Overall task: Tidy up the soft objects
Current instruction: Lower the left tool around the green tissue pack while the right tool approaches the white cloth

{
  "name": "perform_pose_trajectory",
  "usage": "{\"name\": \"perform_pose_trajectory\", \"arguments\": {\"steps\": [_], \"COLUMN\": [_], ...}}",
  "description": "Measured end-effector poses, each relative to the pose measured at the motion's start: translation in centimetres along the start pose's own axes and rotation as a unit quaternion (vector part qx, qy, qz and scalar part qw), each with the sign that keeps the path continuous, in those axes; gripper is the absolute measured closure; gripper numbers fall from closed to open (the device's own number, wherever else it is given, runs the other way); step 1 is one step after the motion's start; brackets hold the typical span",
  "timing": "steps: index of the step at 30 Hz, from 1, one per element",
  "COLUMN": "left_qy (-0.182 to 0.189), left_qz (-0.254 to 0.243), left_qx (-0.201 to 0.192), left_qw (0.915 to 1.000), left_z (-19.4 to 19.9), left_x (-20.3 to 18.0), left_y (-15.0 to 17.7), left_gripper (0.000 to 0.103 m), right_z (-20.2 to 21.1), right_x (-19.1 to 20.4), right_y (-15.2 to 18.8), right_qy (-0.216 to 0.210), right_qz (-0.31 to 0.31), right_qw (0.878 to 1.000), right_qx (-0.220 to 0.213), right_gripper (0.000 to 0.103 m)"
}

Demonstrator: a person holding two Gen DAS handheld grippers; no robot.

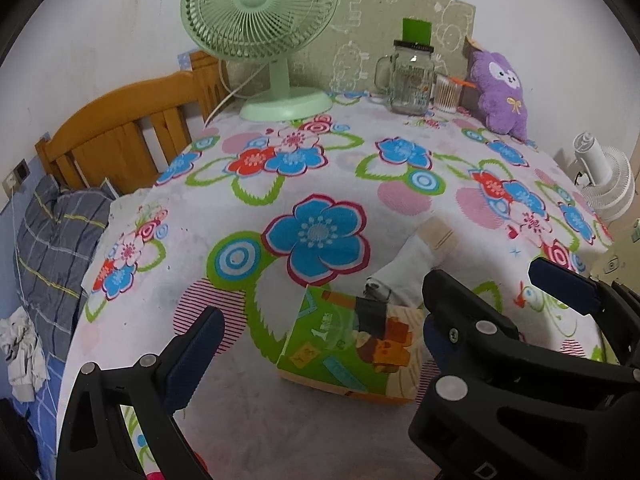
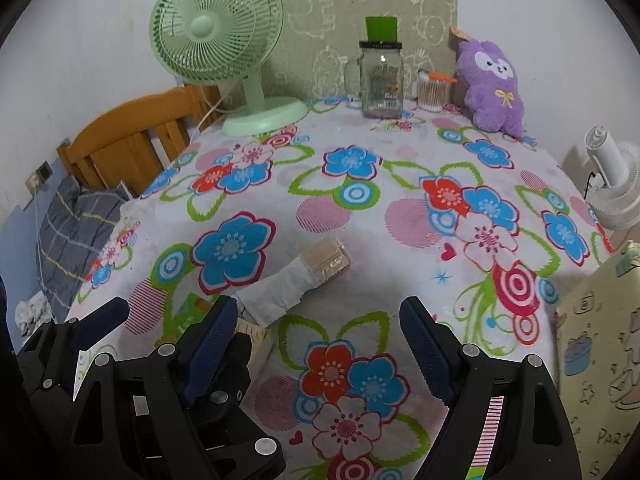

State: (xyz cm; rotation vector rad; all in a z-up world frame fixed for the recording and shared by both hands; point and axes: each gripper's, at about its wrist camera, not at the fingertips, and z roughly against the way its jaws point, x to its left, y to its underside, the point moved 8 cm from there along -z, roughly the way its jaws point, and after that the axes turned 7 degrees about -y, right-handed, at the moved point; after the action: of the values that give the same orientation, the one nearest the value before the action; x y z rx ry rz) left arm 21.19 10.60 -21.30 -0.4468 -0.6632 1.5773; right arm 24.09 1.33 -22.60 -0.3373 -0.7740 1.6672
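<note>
Cloth, plush, glass, plastic and wood

Matt printed cloth [image 2: 360, 240] covers the table; the purple toy [image 2: 490, 88] is fuzzy plush, the jar [image 2: 380, 88] clear glossy glass, the green fan [image 2: 216, 28] smooth plastic, the headboard [image 2: 132, 136] varnished wood, the sock [image 2: 280, 292] soft knit.

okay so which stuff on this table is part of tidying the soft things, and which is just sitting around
Part of the job:
white sock
purple plush toy
colourful box, possibly the container

Just lying about:
green fan
glass jar
cotton swab tub
white fan
</note>
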Motion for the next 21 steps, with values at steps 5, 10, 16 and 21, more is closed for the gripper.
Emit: {"name": "perform_pose_trajectory", "arguments": {"steps": [5, 10, 16, 21], "left_qy": [0.009, 0.019, 0.018, 0.021], "left_qz": [0.001, 0.003, 0.008, 0.006], "left_qx": [0.010, 0.015, 0.013, 0.013], "left_qw": [0.9999, 0.9997, 0.9997, 0.9997], "left_z": [-0.7, -0.7, -0.5, -0.1], "left_x": [-0.2, -0.5, -0.8, -1.3], "left_y": [0.4, 0.7, 0.8, 1.1], "left_gripper": [0.004, 0.012, 0.018, 0.018], "right_z": [-1.0, -1.4, -1.1, -0.7], "right_x": [-0.3, -0.4, -0.5, -0.9], "right_y": [0.4, 0.6, 0.8, 1.0], "right_qy": [-0.002, -0.005, -0.004, 0.000], "right_qz": [-0.003, -0.006, -0.004, -0.006], "right_qw": [1.000, 1.000, 1.000, 1.000], "right_qx": [0.014, 0.019, 0.019, 0.018], "right_gripper": [0.017, 0.017, 0.017, 0.017]}}
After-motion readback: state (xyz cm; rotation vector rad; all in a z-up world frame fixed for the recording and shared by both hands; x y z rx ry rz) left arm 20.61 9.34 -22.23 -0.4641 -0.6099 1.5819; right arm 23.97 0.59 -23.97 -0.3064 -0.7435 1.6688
